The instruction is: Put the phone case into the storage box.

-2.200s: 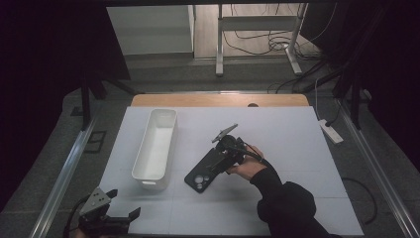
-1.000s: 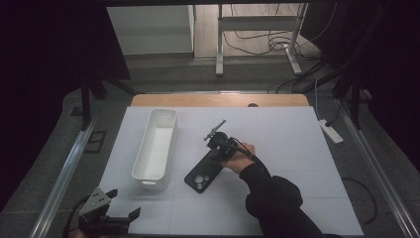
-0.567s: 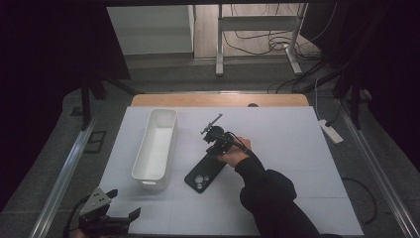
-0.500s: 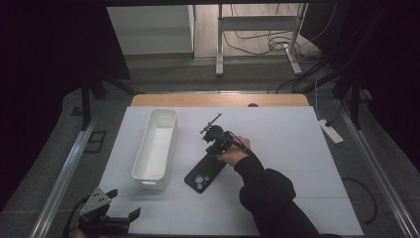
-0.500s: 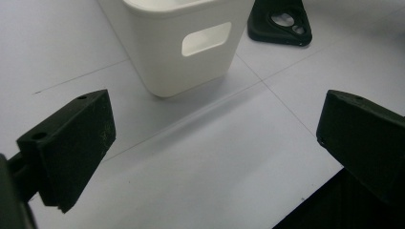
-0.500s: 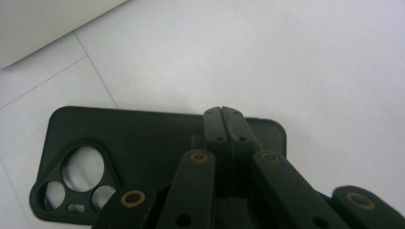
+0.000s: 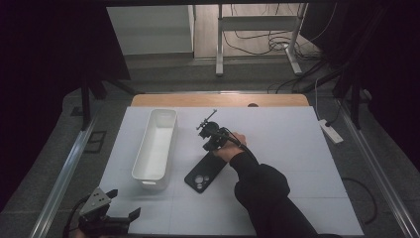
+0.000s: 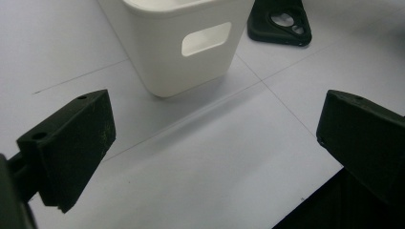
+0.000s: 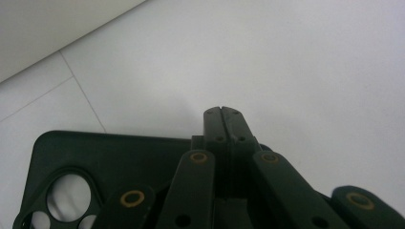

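High view first: we see the white table surface marked with a faint grid, and past its far edge a strip of bare wood. On the left half of the surface stands a long white plastic bin, its length running away from us, open on top and with nothing visible inside. Just right of the bin's near end lies a black phone case, flat, with its camera cut-outs toward us and its far end reaching up under the right hand. The case and the bin are near each other but apart.

Our right arm, in a dark sleeve, comes in from the bottom and reaches to mid-table, where the hand holds the right gripper over the far end of the case. In the right gripper view its two jaws are pressed flat together with nothing between them, their tips over bare white surface just past the case's edge.

Our left gripper sits at the near left corner of the table, well apart from the rest. In the left gripper view its jaws stand wide apart and empty, with the bin's end wall and handle slot ahead and the case beyond to the right.
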